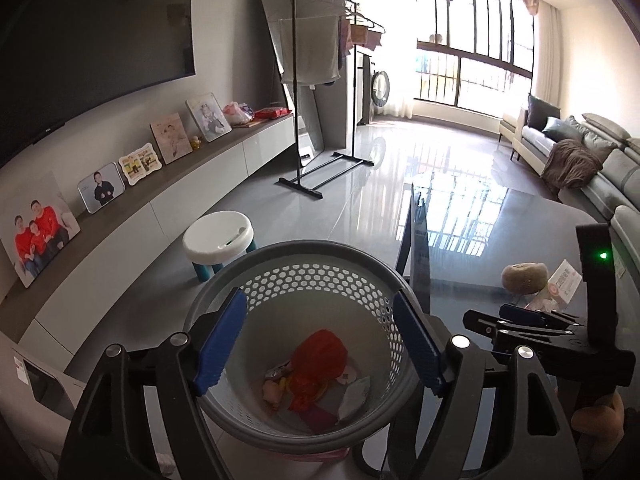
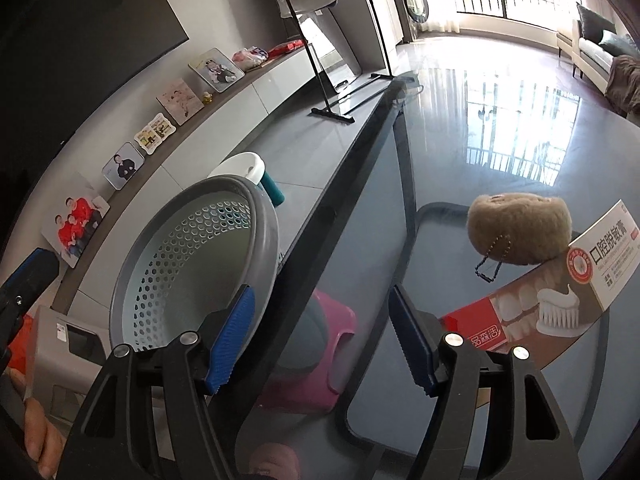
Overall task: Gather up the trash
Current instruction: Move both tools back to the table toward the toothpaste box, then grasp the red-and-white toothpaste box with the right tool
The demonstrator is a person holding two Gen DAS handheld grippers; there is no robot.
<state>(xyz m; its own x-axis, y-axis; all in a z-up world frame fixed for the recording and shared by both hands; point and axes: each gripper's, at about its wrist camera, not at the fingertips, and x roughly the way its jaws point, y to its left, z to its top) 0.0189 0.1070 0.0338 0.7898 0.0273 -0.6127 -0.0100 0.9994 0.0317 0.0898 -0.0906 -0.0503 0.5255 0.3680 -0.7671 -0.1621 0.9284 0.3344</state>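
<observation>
Left view: left gripper wide open, empty, over the basket (wrappers already inside); right view: right gripper wide open, empty, beside the toothpaste box on the glass table — light, crushable cardboard, pinch its near end gently.

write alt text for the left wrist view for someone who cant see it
An open gripper hovers over a grey basket holding red and other wrappers. To the right, a second gripper lies near a brown fuzzy ball on a glass table.
</observation>
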